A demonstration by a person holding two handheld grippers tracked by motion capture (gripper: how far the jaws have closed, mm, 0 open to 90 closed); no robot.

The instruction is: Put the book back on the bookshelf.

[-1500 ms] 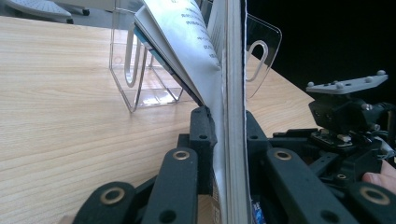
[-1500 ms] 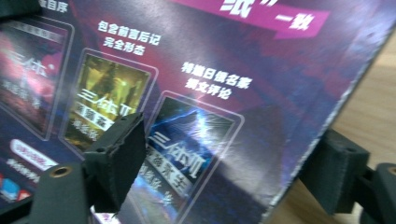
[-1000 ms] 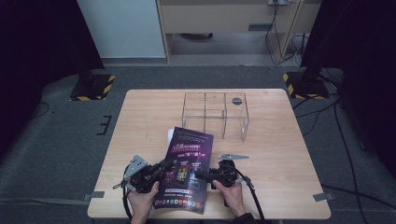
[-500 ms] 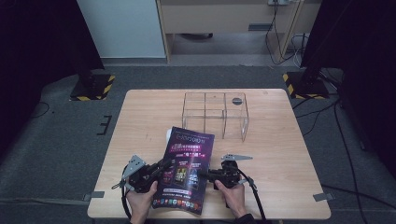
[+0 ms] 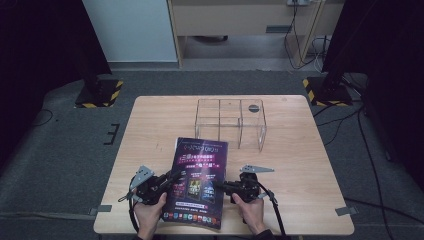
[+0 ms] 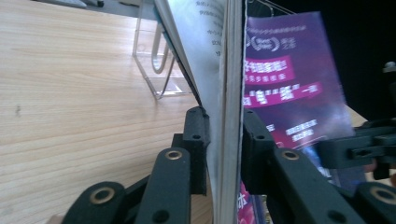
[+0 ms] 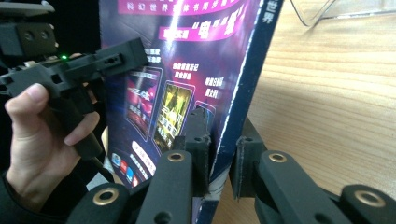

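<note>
A booklet with a purple cover (image 5: 200, 170) lies at the near middle of the wooden table (image 5: 300, 150), gripped from both sides. My left gripper (image 5: 175, 178) is shut on its left edge. In the left gripper view the pads (image 6: 198, 135) squeeze the stacked pages of the booklet (image 6: 285, 79), and the jaws have just been opening a little with the booklet still between them. My right gripper (image 5: 220, 186) is shut on its right edge. In the right gripper view the jaws (image 7: 222, 149) have just been closing and clamp the spine of the booklet (image 7: 187, 70).
A clear acrylic organizer (image 5: 230, 122) with several compartments stands beyond the booklet, with a small dark disc (image 5: 253, 107) in its far right cell. Bare tabletop lies to the left and right. Dark floor and black stands surround the table.
</note>
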